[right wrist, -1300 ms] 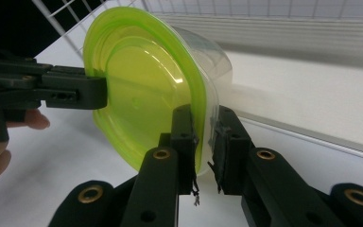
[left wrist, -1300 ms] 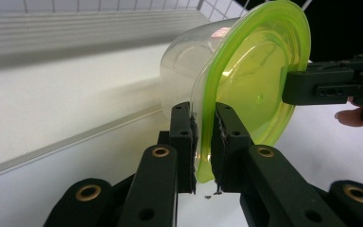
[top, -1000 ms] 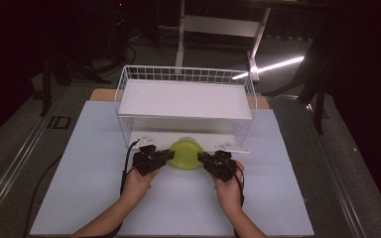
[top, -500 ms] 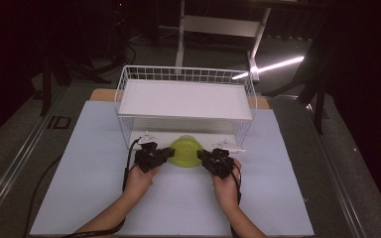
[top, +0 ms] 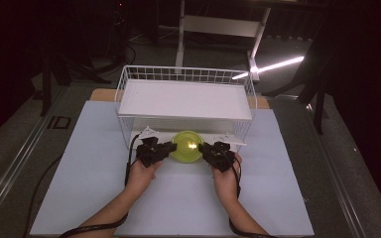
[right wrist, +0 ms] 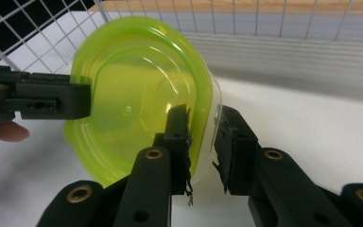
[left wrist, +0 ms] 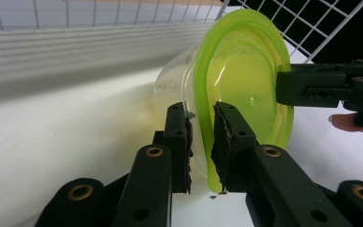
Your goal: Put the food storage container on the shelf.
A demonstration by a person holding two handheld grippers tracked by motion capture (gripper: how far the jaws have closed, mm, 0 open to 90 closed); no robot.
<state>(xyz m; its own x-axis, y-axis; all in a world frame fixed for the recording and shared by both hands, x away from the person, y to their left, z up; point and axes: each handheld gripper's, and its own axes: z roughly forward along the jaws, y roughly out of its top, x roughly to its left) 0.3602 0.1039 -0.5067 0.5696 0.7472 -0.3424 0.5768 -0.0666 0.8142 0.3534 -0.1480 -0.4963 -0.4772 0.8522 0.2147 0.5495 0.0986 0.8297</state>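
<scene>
We have the green-lidded container (top: pixel 187 146) on the tabletop (top: pixel 79 163), at the near open front of the white wire rack (top: pixel 186 99)'s lower level; sliding it fully in looks left. Left gripper (left wrist: pixel 201 137) and right gripper (right wrist: pixel 203 142) straddle opposite lid edges, jaws just easing apart, pads barely off.

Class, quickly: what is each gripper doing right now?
Left gripper: opening, round green-lidded clear plastic container rim between its jaws.
Right gripper: likewise opening around the rim.
</scene>
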